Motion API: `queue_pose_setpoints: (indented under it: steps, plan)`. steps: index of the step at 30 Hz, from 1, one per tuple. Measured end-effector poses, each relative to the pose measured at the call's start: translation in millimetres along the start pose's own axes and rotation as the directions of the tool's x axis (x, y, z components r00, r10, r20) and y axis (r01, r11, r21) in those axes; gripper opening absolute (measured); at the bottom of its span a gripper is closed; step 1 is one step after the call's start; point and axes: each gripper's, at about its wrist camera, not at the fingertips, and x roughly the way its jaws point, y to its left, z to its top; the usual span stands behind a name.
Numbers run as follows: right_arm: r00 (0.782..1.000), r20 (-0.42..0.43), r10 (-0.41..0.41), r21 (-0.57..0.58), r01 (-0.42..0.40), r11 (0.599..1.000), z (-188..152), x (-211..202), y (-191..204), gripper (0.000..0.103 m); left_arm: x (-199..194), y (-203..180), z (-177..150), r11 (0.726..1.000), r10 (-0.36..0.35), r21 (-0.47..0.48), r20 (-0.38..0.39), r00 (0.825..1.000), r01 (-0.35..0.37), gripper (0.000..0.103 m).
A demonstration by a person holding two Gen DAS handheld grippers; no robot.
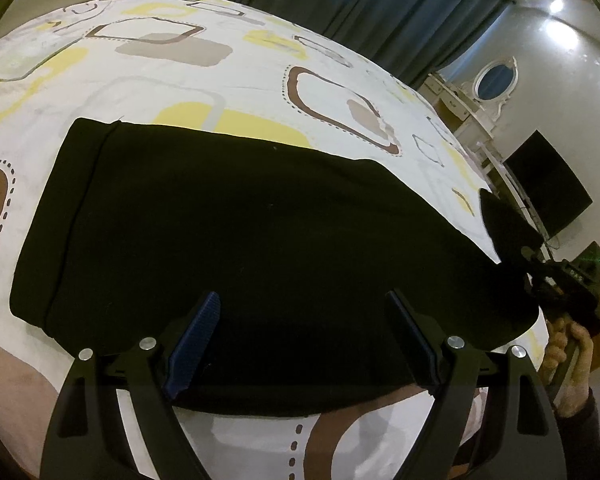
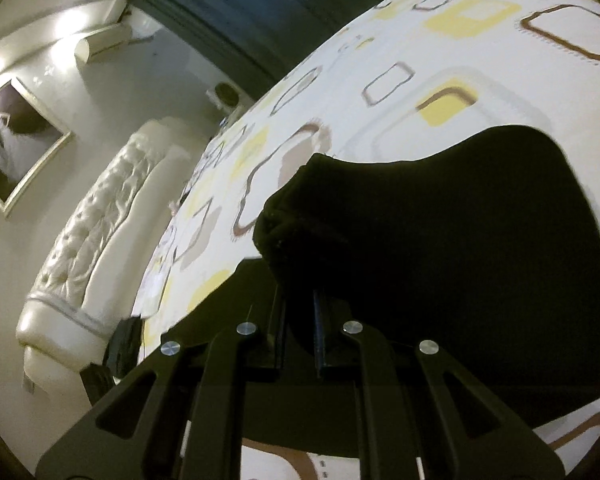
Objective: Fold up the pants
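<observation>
Black pants (image 1: 240, 240) lie flat across the patterned bed sheet (image 1: 160, 80), one end at the left with a stitched hem. In the left wrist view my left gripper (image 1: 306, 320) is open over the near edge of the pants, its blue pads (image 1: 194, 340) wide apart with only flat fabric below them. At the right, my right gripper (image 1: 527, 254) is shut on the other end of the pants and holds it off the sheet. In the right wrist view its jaws stand close together at the right gripper (image 2: 300, 304), pinching a bunched edge of the pants (image 2: 440, 240).
A hand (image 1: 568, 352) holds the right gripper at the bed's right edge. A white tufted headboard (image 2: 100, 216) and a framed picture (image 2: 16, 140) are on one side. Dark curtains (image 1: 380, 4), a white dresser with oval mirror (image 1: 494, 84) and a black screen (image 1: 548, 184) stand beyond the bed.
</observation>
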Motion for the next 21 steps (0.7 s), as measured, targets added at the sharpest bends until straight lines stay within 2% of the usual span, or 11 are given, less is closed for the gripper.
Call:
queue_pose_setpoints:
  steps: [10,21]
  plan:
    - [0.993,-0.118,0.012,-0.068,-0.021,0.997,-37.2,51.8,37.4,0.011,-1.9,-0.1,-1.9,1.0,-0.004,-0.004,0.003,1.0,0.004,0.083]
    - [0.983,-0.182,-0.034,-0.145,0.008,0.989,-59.8,72.1,48.5,0.011,-1.7,0.2,-1.8,1.0,-0.004,-0.005,0.002,1.0,0.004,0.083]
